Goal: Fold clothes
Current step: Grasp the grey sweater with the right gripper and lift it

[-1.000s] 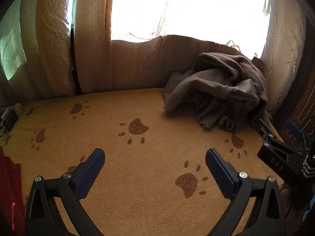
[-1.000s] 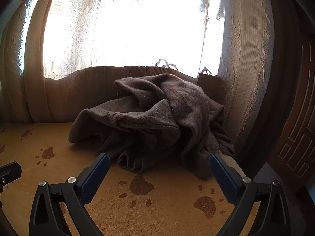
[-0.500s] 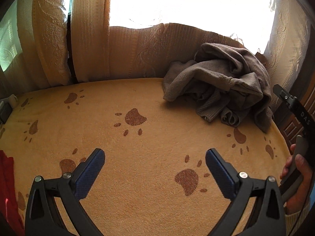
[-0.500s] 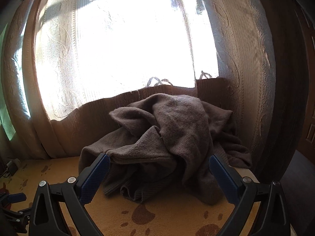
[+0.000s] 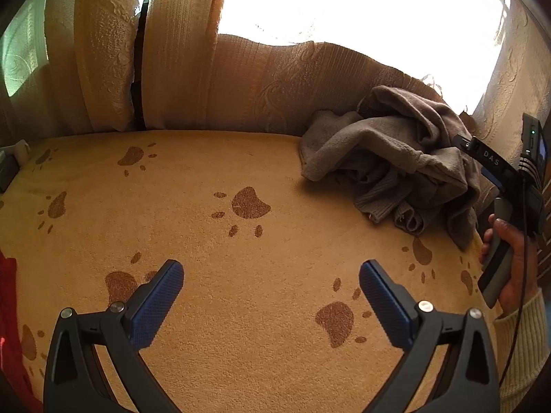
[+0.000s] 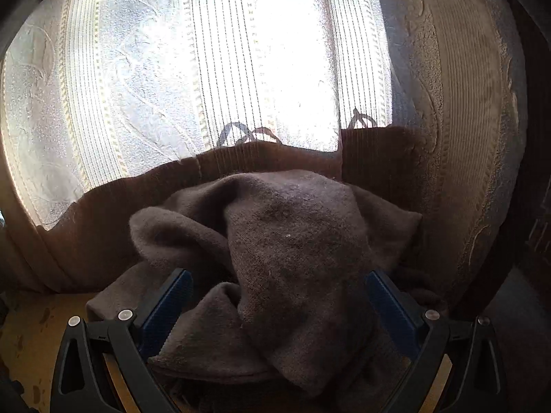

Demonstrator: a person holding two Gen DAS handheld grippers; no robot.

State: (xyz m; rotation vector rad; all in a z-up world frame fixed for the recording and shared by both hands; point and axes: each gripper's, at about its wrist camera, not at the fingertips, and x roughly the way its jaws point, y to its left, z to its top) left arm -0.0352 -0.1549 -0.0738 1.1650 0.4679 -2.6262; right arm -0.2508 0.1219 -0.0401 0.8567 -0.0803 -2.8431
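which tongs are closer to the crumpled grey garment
Right. The right tongs straddle the grey garment, open around its folds; the left tongs hang over bare blanket, well short.

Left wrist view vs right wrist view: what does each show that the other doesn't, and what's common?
Left wrist only: the open left tool over bare paw-print blanket, a red cloth at the left edge, and the hand holding the right tool beside the pile.

Right wrist only: the right tool open, its blue pads either side of a fold of the grey garment.

Both: that crumpled garment, the blanket and the sunlit curtain.
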